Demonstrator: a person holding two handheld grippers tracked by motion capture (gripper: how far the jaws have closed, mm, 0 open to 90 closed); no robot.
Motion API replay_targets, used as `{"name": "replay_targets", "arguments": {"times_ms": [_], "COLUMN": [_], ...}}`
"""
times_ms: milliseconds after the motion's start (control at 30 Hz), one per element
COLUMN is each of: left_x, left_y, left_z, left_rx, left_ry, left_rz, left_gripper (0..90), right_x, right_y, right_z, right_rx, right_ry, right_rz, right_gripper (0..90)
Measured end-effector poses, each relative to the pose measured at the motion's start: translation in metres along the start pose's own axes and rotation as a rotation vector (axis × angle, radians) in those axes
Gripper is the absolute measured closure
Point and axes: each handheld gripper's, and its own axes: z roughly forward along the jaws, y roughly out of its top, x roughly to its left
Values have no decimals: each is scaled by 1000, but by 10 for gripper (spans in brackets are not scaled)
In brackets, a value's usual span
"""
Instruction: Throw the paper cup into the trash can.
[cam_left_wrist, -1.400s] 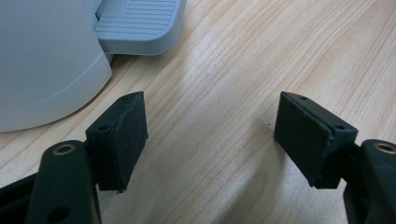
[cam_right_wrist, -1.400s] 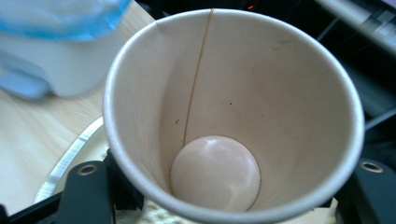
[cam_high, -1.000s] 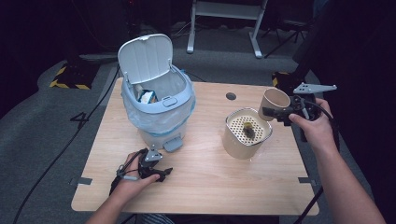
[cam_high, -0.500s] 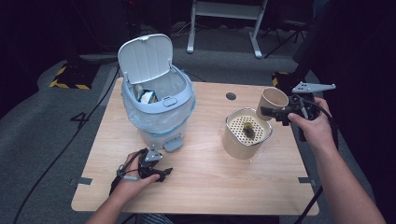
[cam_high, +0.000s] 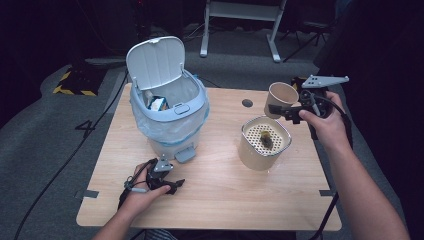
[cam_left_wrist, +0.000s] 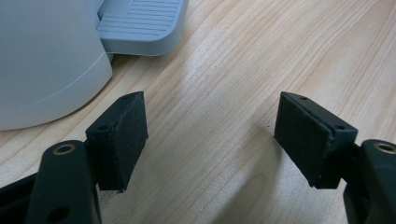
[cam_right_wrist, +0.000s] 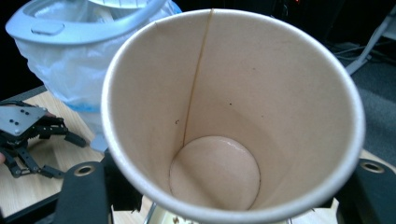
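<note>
Paper cup: gripped, tilted, by right claw above strainer container. Left claw: held wide open, empty, on surface.

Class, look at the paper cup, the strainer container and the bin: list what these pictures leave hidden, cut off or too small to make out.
- Right hand-held gripper: in its own view the paper cup covers its pads.
- Strainer container: the dark lump on its perforated top is too small to identify in the high view; below the perforations is hidden.
- Bin: its rim hides most of the contents; the pedal is cut off by the left gripper view's top edge.
</note>
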Motion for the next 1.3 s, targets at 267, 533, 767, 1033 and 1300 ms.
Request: {"name": "replay_targets", "arguments": {"times_ms": [267, 533, 767, 1033, 1300], "left_x": [-4, -4, -5, -6, -6], "left_y": [3, 4, 5, 6, 6], "left_z": [3, 5, 5, 7, 7], "left_rx": [13, 12, 15, 14, 13], "left_ry": [32, 36, 44, 59, 62], "left_rz": [30, 21, 14, -4, -6], "left_gripper": [255, 250, 251, 249, 247], "right_x": [16, 35, 50, 75, 94], "right_y": [36, 65, 88, 106, 117], "right_z": [23, 52, 80, 116, 143], "right_rx": [-25, -46, -73, -112, -123], "right_ry": [38, 78, 117, 189, 223], "right_rz": [-55, -96, -88, -83, -64], "right_gripper": [316, 314, 313, 309, 309]}}
